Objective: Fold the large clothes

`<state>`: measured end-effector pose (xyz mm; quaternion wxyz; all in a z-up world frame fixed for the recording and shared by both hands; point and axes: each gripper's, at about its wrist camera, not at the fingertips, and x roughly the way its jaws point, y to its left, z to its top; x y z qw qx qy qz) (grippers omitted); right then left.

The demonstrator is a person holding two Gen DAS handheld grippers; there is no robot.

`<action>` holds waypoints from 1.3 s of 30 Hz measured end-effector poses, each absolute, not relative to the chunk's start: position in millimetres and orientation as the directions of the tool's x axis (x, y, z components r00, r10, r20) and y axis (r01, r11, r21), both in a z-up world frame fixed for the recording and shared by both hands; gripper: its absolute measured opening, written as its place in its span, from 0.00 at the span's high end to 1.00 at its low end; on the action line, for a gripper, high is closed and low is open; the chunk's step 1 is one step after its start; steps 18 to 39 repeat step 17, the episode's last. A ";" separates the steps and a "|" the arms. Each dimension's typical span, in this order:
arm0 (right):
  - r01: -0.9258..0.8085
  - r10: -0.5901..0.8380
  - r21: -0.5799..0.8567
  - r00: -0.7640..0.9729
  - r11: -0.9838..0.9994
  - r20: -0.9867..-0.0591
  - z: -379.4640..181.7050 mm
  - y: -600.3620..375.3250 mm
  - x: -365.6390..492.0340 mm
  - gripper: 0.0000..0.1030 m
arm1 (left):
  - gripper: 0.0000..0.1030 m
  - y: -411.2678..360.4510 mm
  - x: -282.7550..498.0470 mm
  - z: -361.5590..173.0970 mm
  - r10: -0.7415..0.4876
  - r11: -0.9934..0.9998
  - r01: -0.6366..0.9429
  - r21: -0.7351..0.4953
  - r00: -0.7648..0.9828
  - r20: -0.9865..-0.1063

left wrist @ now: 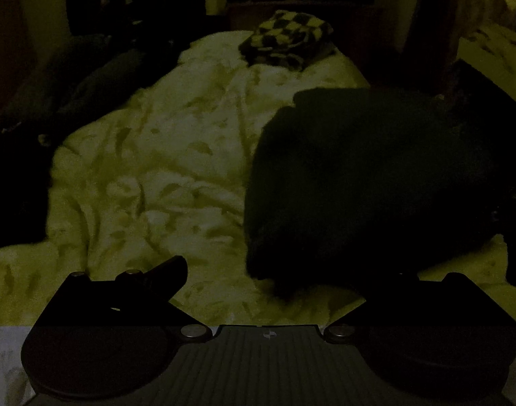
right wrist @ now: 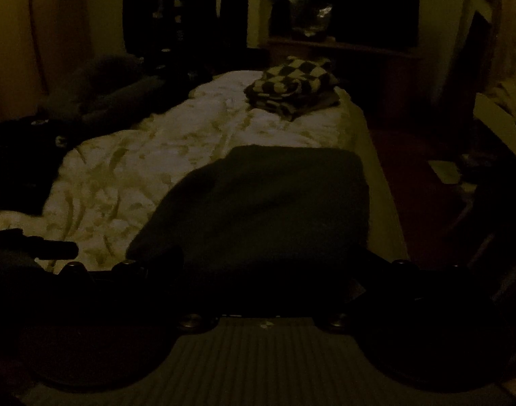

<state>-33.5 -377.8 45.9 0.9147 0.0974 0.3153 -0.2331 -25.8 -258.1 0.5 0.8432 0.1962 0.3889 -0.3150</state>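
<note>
The room is very dim. A dark folded garment (left wrist: 376,182) lies on the pale leaf-patterned bedcover (left wrist: 163,169), to the right in the left wrist view and central in the right wrist view (right wrist: 264,209). My left gripper (left wrist: 278,277) is open, its jaws wide apart, with the garment's near corner between the right finger and the middle. My right gripper (right wrist: 268,264) is open just in front of the garment's near edge; its fingertips blend into the dark cloth.
A folded black-and-cream checkered garment (left wrist: 288,42) lies at the far end of the bed (right wrist: 291,84). Dark clothes pile along the bed's left side (left wrist: 54,88). A dark shelf with a screen stands behind (right wrist: 359,23). The bed's right edge drops to the floor (right wrist: 410,176).
</note>
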 end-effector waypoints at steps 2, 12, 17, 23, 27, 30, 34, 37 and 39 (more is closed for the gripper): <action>0.490 -0.368 0.027 0.688 0.871 -0.625 44.3 -377.3 -33.6 0.00 | 0.00 -257.4 -25.3 0.6 -0.372 0.727 0.680 0.098 0.509 -0.776; 0.466 -0.342 0.032 0.693 0.884 -0.634 42.0 -376.9 -31.1 0.00 | 0.00 -255.0 -32.6 2.5 -0.372 0.729 0.669 0.145 0.565 -0.736; 0.465 -0.342 0.032 0.695 0.885 -0.633 41.9 -377.6 -31.2 0.00 | 0.00 -255.0 -28.4 4.2 -0.366 0.733 0.667 0.135 0.553 -0.749; 0.465 -0.342 0.032 0.695 0.885 -0.633 41.9 -377.6 -31.2 0.00 | 0.00 -255.0 -28.4 4.2 -0.366 0.733 0.667 0.135 0.553 -0.749; 0.465 -0.342 0.032 0.695 0.885 -0.633 41.9 -377.6 -31.2 0.00 | 0.00 -255.0 -28.4 4.2 -0.366 0.733 0.667 0.135 0.553 -0.749; 0.465 -0.342 0.032 0.695 0.885 -0.633 41.9 -377.6 -31.2 0.00 | 0.00 -255.0 -28.4 4.2 -0.366 0.733 0.667 0.135 0.553 -0.749; 0.465 -0.342 0.032 0.695 0.885 -0.633 41.9 -377.6 -31.2 0.00 | 0.00 -255.0 -28.4 4.2 -0.366 0.733 0.667 0.135 0.553 -0.749; 0.465 -0.342 0.032 0.695 0.885 -0.633 41.9 -377.6 -31.2 0.00 | 0.00 -255.0 -28.4 4.2 -0.366 0.733 0.667 0.135 0.553 -0.749; 0.465 -0.342 0.032 0.695 0.885 -0.633 41.9 -377.6 -31.2 0.00 | 0.00 -255.0 -28.4 4.2 -0.366 0.733 0.667 0.135 0.553 -0.749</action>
